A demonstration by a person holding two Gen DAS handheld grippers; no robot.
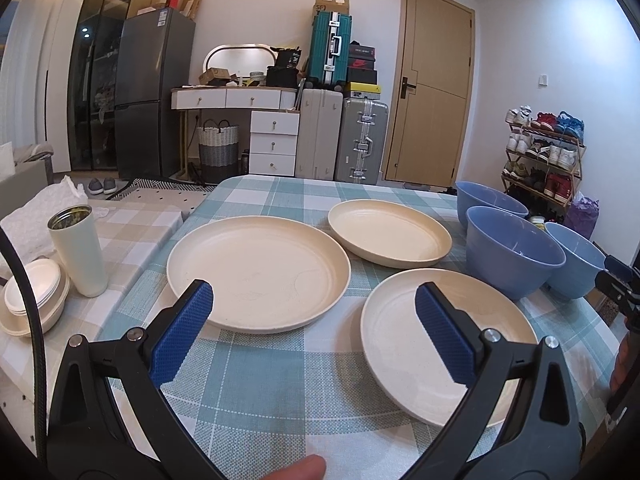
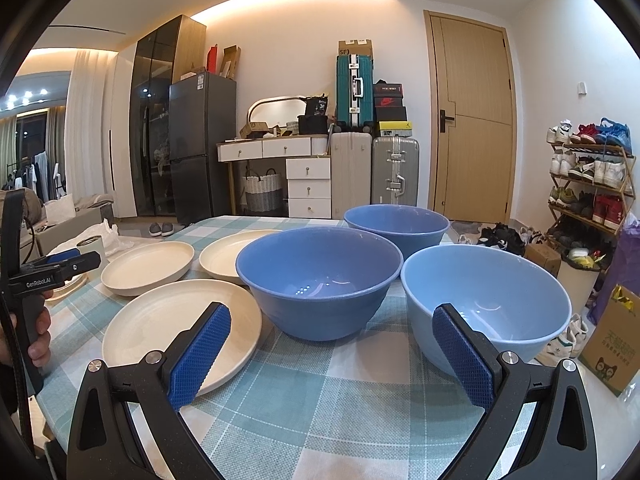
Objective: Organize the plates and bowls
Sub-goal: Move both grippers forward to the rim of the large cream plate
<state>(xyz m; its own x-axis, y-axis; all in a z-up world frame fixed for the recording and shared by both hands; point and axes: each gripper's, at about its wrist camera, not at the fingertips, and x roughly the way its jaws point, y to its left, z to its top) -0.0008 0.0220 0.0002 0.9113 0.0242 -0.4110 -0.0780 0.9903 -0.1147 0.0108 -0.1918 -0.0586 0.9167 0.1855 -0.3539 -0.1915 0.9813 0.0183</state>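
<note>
Left wrist view
Left gripper [image 1: 314, 300]: spread wide, holding nothing, above the checked desk [image 1: 256, 392].
Plates: three cream ones lie flat and apart, a large plate [image 1: 258, 274] at left, a far plate [image 1: 390, 232], a near plate [image 1: 400, 344] at right.
Tumbler [image 1: 78, 250]: upright, left of the plates.

Right wrist view
Right gripper [image 2: 332, 340]: wide apart, empty.
Bowls: middle bowl [image 2: 320, 280], far bowl [image 2: 396, 226], pale bowl [image 2: 486, 304] at right, all upright on the desk.

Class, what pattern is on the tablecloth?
A teal-and-white check on the tablecloth, clearest in the left wrist view.
</note>
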